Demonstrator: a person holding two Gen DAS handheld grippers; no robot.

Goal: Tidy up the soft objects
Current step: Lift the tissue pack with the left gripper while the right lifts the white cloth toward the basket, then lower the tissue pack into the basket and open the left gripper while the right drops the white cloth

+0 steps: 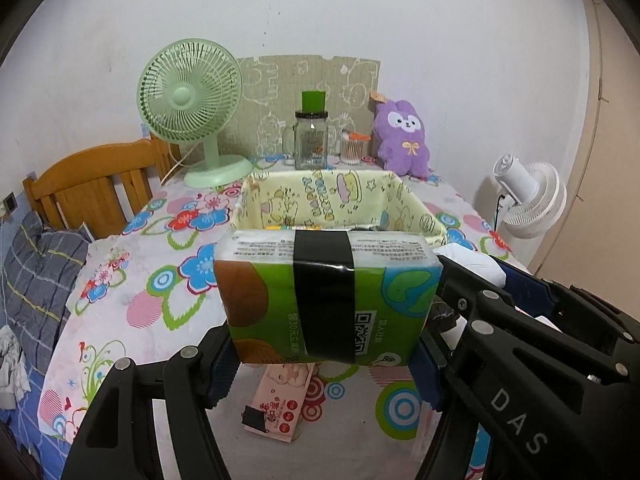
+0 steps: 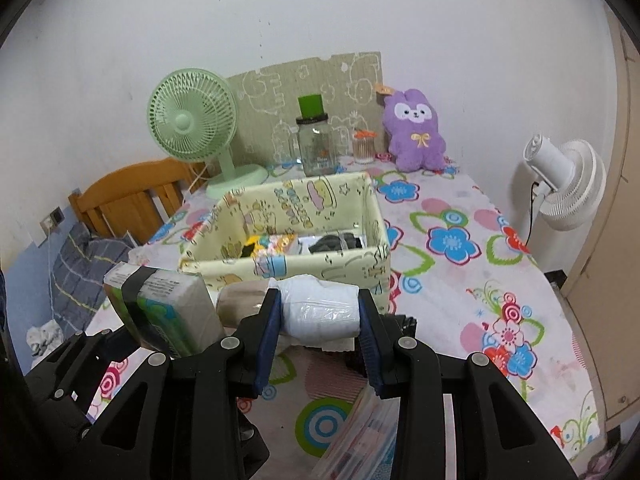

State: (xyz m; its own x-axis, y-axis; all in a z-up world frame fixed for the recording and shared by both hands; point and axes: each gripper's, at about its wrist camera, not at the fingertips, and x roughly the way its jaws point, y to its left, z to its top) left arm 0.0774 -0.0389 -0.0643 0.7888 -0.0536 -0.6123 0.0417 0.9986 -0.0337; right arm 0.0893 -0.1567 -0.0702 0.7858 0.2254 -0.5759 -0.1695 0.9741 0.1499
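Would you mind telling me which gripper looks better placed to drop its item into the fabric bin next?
Probably the left gripper: its green tissue pack sits centred just before the fabric bin, while the right gripper holds its white roll nearer one corner.

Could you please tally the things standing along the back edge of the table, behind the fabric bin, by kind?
Desk fans: 1, green fan
Glass mug jars: 1, glass jar
Cotton swab holders: 1, swab holder
Plush toys: 1, purple plush
Total: 4
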